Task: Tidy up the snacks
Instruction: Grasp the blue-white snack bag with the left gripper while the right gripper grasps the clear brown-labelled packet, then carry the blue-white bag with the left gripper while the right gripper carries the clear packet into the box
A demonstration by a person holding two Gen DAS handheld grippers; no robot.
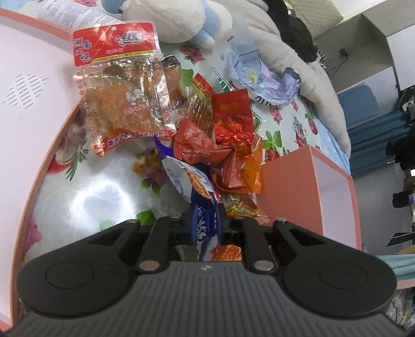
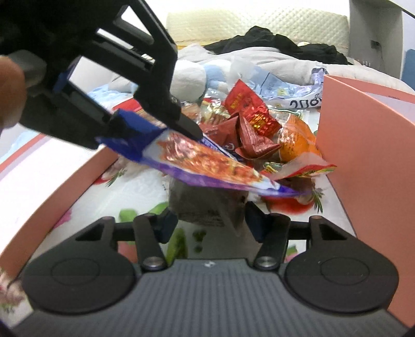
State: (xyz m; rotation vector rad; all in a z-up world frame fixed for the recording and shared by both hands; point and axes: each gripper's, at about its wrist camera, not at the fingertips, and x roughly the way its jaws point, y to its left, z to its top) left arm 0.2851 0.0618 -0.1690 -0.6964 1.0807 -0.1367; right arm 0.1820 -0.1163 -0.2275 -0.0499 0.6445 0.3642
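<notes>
My left gripper point(image 1: 206, 223) is shut on a blue and white snack packet point(image 1: 199, 191) and holds it above the flowered tablecloth; the same gripper point(image 2: 155, 124) and packet point(image 2: 207, 163) show in the right wrist view, raised over the table. A pile of snacks point(image 1: 220, 140) lies beyond: red foil packets point(image 1: 233, 116), orange packets, and a large clear packet with a red header point(image 1: 122, 85). My right gripper point(image 2: 211, 223) is open and empty, low over the table, with a dark packet point(image 2: 205, 202) lying just ahead of its fingers.
A pink box point(image 1: 311, 191) stands at the right of the pile, also in the right wrist view point(image 2: 363, 145). A pink lid or tray point(image 1: 26, 103) lies at the left. A plush toy point(image 1: 176, 20), a plastic bag point(image 1: 259, 77) and bedding sit behind.
</notes>
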